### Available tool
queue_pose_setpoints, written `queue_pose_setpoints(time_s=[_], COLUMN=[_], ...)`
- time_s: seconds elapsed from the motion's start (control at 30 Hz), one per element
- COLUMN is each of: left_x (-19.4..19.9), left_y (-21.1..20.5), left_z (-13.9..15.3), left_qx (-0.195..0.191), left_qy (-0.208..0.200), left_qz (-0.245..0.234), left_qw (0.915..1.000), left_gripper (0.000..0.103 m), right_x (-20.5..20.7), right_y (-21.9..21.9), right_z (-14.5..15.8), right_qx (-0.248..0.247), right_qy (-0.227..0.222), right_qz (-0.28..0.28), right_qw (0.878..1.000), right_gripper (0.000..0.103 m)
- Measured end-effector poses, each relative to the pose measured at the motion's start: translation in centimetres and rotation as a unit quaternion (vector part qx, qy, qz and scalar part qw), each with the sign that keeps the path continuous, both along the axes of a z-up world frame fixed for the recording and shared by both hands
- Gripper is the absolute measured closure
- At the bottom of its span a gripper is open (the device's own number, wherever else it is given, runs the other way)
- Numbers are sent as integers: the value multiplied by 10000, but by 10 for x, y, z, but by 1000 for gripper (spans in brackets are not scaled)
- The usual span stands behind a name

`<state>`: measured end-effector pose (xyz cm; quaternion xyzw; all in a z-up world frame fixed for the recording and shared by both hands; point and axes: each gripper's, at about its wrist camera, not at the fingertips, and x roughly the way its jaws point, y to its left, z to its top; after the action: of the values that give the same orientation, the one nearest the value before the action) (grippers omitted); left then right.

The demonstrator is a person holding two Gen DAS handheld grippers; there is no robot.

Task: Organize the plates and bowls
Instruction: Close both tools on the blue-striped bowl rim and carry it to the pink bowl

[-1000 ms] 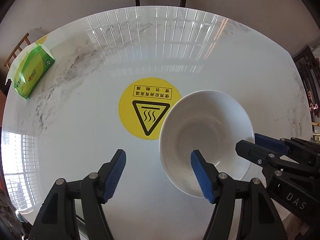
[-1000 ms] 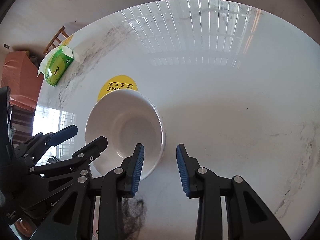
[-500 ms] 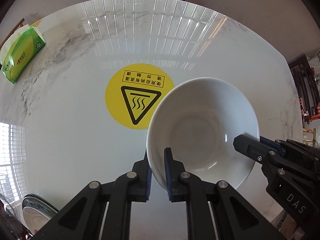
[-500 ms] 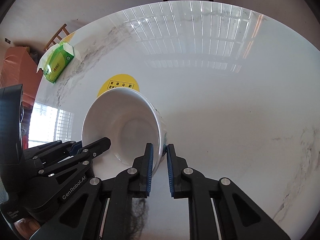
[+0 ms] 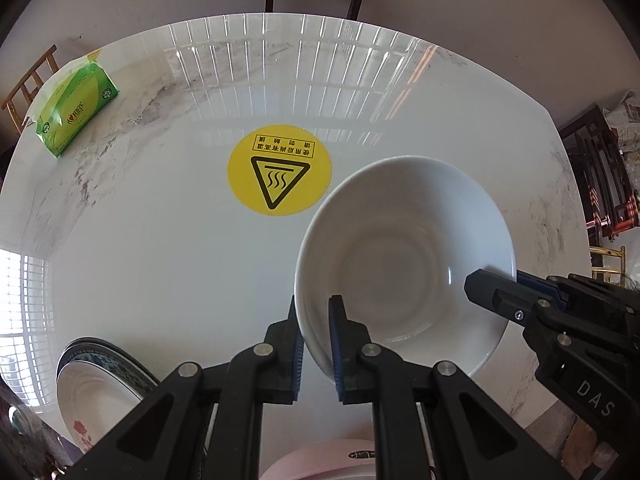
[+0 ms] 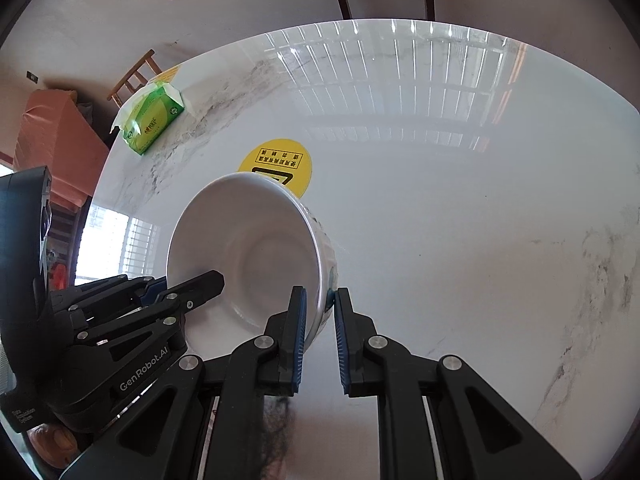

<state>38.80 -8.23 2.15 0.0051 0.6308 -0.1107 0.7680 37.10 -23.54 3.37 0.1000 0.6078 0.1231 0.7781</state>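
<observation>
The white bowl (image 5: 404, 264) sits tilted over the marble tabletop (image 5: 160, 240), pinched on two sides of its rim. The left hand-held gripper (image 5: 314, 332) clamps the rim at about 7 o'clock of the bowl in the left wrist view — one blue pad inside, one outside. The right hand-held gripper (image 6: 320, 320) grips the opposite rim the same way, at the bowl's 5 o'clock in the right wrist view. A round yellow warning sticker (image 5: 279, 169) lies on the tabletop at 10 o'clock from the bowl, just beside its rim. A green tissue pack (image 5: 74, 108) rests farther off near the tabletop's edge at 10 o'clock. A stack of plates (image 5: 100, 392) sits at the near edge at 8 o'clock — the top one white with a patterned border.
</observation>
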Motion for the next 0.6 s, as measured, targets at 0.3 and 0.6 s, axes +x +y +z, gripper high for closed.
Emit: queue_pose_setpoints(time_s=[0.3, 0.6], left_x=[-65, -121], left_y=[5, 16], left_z=[27, 53], left_qx=[129, 183], left_qy=[-140, -307], left_qz=[-152, -212], left_qw=[9997, 9991], left_gripper=[90, 90], right_x=[-48, -103], right_y=[9, 18], right_z=[23, 38], right_qx=[-51, 90], right_qy=[-166, -251], right_qz=[167, 274], right_qw=[9997, 9993], right_gripper=[89, 89])
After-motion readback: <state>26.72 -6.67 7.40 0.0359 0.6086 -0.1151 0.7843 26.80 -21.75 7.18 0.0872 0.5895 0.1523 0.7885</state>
